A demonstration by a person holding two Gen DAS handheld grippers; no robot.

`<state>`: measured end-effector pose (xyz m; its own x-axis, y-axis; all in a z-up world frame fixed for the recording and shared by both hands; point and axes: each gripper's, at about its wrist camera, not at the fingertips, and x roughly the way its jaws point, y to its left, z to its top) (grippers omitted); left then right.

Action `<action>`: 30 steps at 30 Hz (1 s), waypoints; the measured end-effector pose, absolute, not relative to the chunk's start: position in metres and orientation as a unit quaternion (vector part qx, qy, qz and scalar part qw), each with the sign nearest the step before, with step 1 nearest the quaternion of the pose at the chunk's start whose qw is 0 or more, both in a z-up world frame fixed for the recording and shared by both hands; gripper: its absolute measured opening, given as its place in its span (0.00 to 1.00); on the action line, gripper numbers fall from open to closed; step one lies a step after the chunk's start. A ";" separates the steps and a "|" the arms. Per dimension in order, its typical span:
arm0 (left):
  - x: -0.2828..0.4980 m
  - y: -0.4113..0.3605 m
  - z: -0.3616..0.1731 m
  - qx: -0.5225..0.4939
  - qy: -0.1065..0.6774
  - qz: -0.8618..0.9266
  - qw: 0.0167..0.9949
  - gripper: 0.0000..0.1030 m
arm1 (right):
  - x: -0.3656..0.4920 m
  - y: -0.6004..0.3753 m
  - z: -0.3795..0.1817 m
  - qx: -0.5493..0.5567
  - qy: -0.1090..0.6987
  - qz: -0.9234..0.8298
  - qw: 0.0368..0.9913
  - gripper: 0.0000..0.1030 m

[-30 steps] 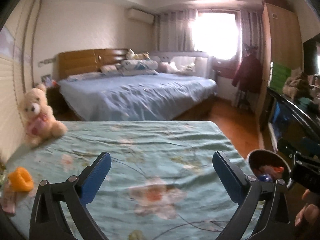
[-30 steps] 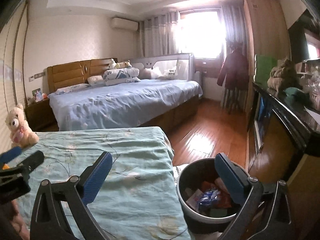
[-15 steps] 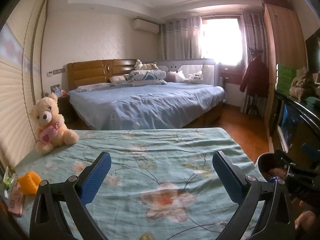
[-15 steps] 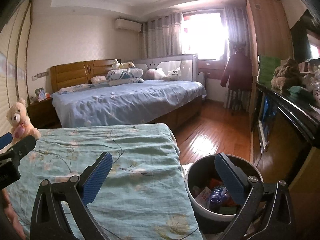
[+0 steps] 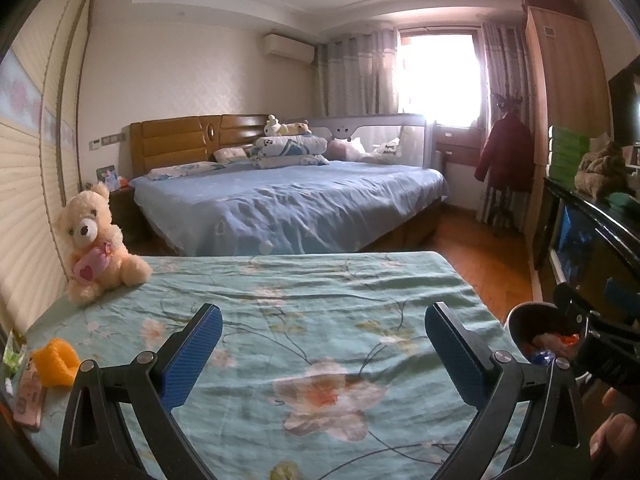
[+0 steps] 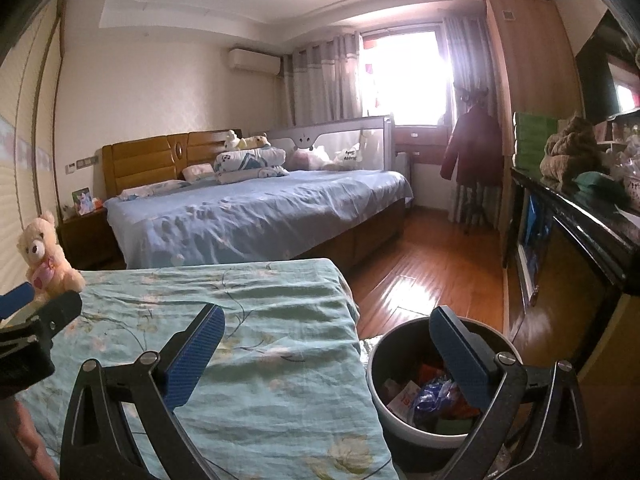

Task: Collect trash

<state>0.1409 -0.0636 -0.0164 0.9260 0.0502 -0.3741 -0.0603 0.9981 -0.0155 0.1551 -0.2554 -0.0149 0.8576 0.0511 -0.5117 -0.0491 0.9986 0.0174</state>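
A dark round trash bin (image 6: 404, 364) stands on the floor right of the near bed, holding several wrappers (image 6: 424, 394); it also shows in the left wrist view (image 5: 528, 320). My right gripper (image 6: 326, 354) is open and empty above the bed's right edge and the bin. My left gripper (image 5: 323, 350) is open and empty above the floral green sheet (image 5: 304, 304). At the bed's left edge lie an orange item (image 5: 56, 362), a pink flat item (image 5: 30, 396) and a green wrapper (image 5: 10, 354).
A teddy bear (image 5: 94, 242) sits at the bed's far left by the wall. A blue bed (image 5: 288, 204) stands beyond. A dark TV cabinet (image 6: 568, 248) lines the right side, with wooden floor (image 6: 436, 264) between.
Both views have tilted upward and pulled back a little; the teddy bear and bin sit lower in frame. Both grippers stay open and empty.
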 end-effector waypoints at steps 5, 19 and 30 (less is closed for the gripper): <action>0.141 -0.065 -0.017 -0.012 0.193 0.023 0.981 0.99 | 0.155 -0.260 -0.015 0.010 0.268 0.027 0.963 1.00; 0.138 -0.069 -0.016 -0.005 0.191 0.027 0.981 0.99 | 0.150 -0.263 -0.014 0.019 0.268 0.035 0.963 1.00; 0.134 -0.071 -0.016 -0.003 0.186 0.025 0.982 0.99 | 0.149 -0.263 -0.014 0.020 0.269 0.035 0.962 1.00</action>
<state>0.1341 -0.0710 -0.0155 0.9298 0.0483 -0.3649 -0.0504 0.9987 0.0039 0.1488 -0.2631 -0.0142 0.8533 0.0788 -0.5154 -0.0573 0.9967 0.0574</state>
